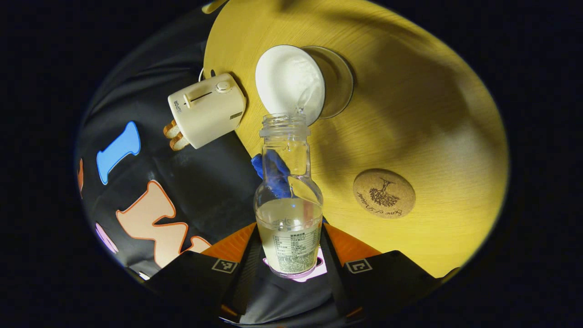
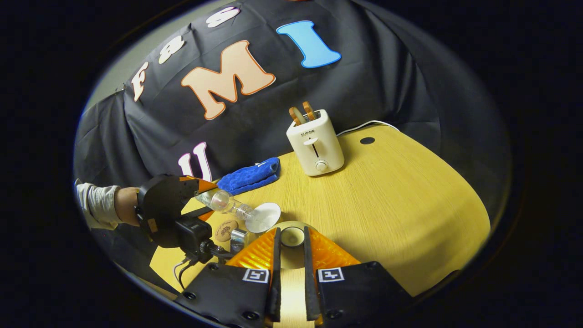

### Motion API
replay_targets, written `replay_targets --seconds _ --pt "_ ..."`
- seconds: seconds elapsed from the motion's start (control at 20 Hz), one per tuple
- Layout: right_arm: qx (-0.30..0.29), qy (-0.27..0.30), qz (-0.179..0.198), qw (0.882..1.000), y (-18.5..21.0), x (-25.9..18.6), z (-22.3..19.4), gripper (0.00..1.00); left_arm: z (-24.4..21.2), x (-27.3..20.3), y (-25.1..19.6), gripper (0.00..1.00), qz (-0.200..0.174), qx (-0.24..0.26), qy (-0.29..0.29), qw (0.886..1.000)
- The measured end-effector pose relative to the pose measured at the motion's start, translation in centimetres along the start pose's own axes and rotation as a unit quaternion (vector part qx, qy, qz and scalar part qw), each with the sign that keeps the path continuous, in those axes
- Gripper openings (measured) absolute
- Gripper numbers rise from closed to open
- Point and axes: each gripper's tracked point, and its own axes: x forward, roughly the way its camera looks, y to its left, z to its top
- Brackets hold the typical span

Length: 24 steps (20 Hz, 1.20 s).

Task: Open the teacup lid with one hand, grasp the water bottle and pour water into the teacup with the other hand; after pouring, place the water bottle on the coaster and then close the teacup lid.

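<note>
Left gripper (image 1: 291, 259) clamped on clear glass water bottle (image 1: 288, 200), long axis pointing straight ahead, mouth tipped over white teacup (image 1: 291, 82); round cork coaster (image 1: 384, 193) ahead-right; right gripper (image 2: 291, 255) grips the pale lid (image 2: 292, 236).

We see the white two-slot toaster (image 2: 315, 145) standing at the back of the yellow wooden counter (image 2: 401, 205), the folded blue cloth (image 2: 249, 176) to its left, and the round cork coaster (image 2: 226, 230) nearer us.

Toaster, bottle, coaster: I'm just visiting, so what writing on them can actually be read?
"SUPOR": on the front of the toaster, in the right gripper view.
Water bottle: its label carries dense print, too small to read.
Coaster: curly script beside a tree drawing, too blurred to read.
</note>
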Motion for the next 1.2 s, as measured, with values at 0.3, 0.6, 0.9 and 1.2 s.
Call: replay_targets --seconds 0.3,0.6,0.9,1.2 --pt "0.000 -0.003 0.000 1.000 -0.1 0.0 0.0 0.25 0.3 -0.5 0.6 0.71 -0.005 0.036 0.007 0.999" --pt "0.005 -0.002 -0.001 1.000 -0.4 0.3 -0.1 0.25 0.3 -0.7 1.2 0.70 -0.004 0.064 0.011 0.998" --pt "0.007 0.003 -0.004 1.000 -0.7 0.6 0.0 0.28 1.1 -0.2 -0.5 0.70 -0.016 -0.005 -0.016 1.000" --pt "-0.008 0.011 -0.004 1.000 -0.2 1.0 0.5 0.25 2.6 -0.3 -2.5 0.70 -0.028 -0.167 -0.052 0.984"
